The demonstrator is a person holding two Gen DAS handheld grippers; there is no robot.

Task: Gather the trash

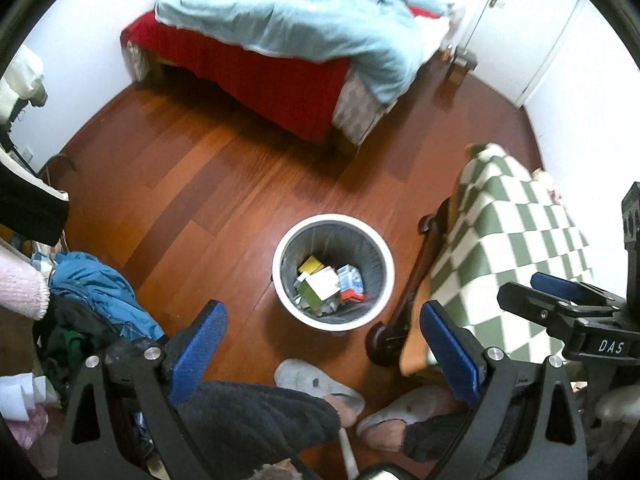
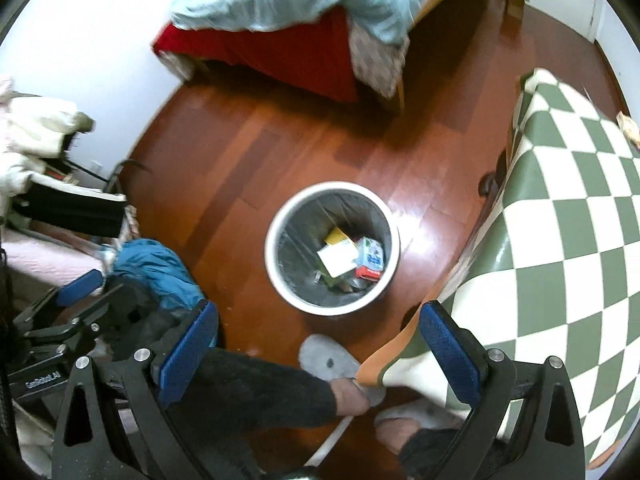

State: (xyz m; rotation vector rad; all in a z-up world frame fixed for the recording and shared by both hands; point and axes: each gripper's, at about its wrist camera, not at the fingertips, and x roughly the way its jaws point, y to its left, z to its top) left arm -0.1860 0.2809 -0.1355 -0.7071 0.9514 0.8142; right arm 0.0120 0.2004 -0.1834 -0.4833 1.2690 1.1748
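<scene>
Between pile of clothes [image 1: 100,296] and checkered cloth [image 1: 508,248], trash bin [image 1: 334,274] on floor [image 1: 192,184].

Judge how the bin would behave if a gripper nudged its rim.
The bin probably slides on the glossy wood floor rather than gripping. It looks light: only a few cartons lie at the bottom. Round and tall, it might tip if pushed high.

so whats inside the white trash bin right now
The bin has a grey liner holding boxes and wrappers: yellow, white, blue-white and red packaging. Anything underneath that pile is hidden.
</scene>
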